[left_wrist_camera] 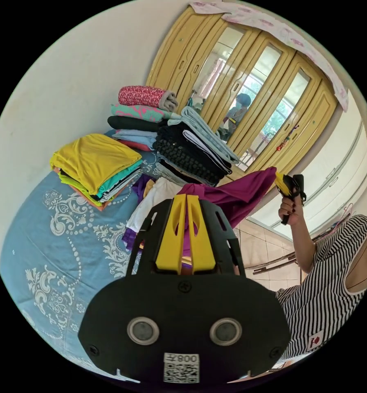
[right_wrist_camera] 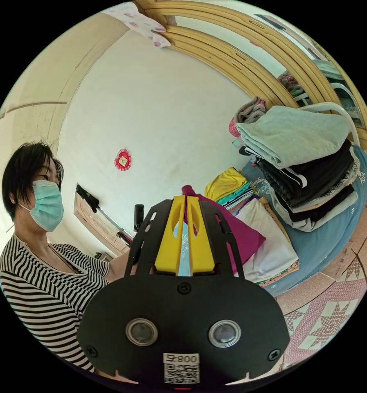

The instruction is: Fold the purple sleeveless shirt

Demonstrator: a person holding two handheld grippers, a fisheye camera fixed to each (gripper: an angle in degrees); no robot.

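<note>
both grippers, left gripper [left_wrist_camera: 186, 200] and right gripper [right_wrist_camera: 186, 202], are closed on the purple shirt [left_wrist_camera: 236, 194], stretched in the air at one o'clock above the bed [left_wrist_camera: 48, 229].

One purple shirt [left_wrist_camera: 240, 192], two grippers, the left gripper [left_wrist_camera: 186, 200] and the right gripper [left_wrist_camera: 284, 185], three stacks of folded clothes [left_wrist_camera: 95, 168] on one blue bed [left_wrist_camera: 60, 254], one person [right_wrist_camera: 40, 262], one wardrobe [left_wrist_camera: 248, 94]

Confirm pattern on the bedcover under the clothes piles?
Blue bedcover with white ornamental scrollwork and dotted lines; left gripper view shows it best.
</note>
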